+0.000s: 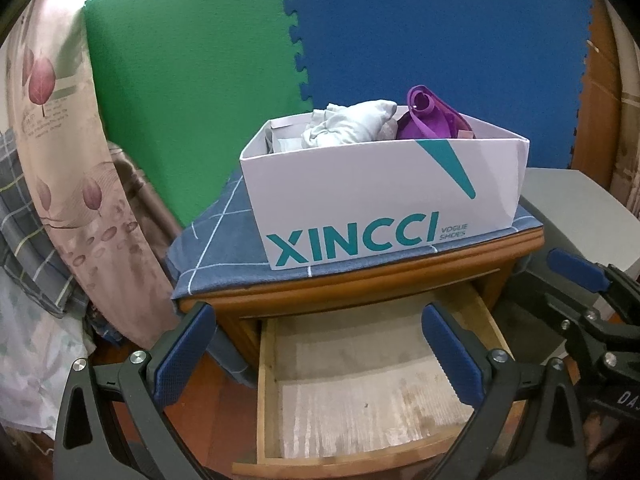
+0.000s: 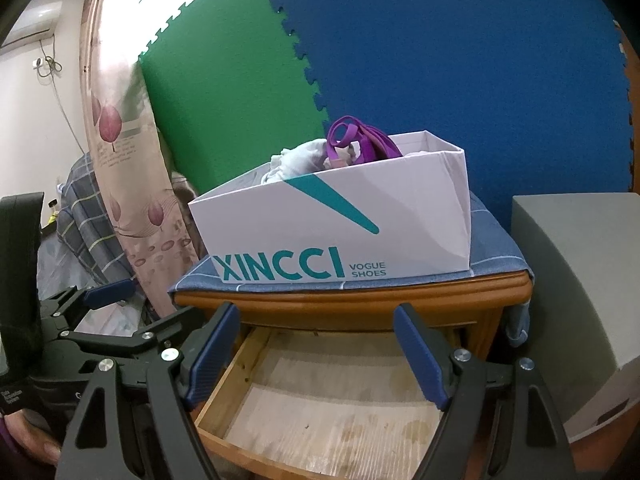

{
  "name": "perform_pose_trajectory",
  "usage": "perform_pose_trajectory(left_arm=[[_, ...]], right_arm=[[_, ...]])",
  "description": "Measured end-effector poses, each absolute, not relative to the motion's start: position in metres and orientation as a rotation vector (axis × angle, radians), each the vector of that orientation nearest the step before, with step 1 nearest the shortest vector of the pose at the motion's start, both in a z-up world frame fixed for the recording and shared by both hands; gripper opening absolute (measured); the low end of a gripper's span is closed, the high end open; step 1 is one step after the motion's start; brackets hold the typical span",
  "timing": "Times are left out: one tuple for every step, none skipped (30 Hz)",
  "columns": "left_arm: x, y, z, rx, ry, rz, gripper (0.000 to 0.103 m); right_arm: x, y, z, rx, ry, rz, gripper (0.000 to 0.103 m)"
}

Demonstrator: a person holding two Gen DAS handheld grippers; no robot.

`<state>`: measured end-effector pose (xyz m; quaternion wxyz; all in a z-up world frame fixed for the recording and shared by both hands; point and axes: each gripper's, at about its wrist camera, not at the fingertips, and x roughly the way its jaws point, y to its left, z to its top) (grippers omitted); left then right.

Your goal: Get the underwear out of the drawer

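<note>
The wooden nightstand's drawer is pulled out, and only its bare bottom board shows. On top stands a white XINCCI shoe box. It holds a bundled grey garment and a purple garment. My left gripper hangs open above the drawer's front with nothing between its fingers. My right gripper is also open above the drawer, to the right of the left one, and holds nothing.
A blue checked cloth covers the nightstand top under the box. A floral curtain and plaid bedding are on the left. A grey box stands on the right. Green and blue foam mats line the wall behind.
</note>
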<state>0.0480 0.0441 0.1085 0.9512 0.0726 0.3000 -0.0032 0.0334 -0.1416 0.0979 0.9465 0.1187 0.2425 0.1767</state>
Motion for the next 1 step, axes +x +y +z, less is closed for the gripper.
perform_pose_trajectory(left_arm=[[0.0486, 0.0443, 0.1078, 0.147, 0.615, -0.009, 0.103]], right_arm=[[0.0332, -0.1418, 0.0982, 0.242, 0.493, 0.360, 0.081]])
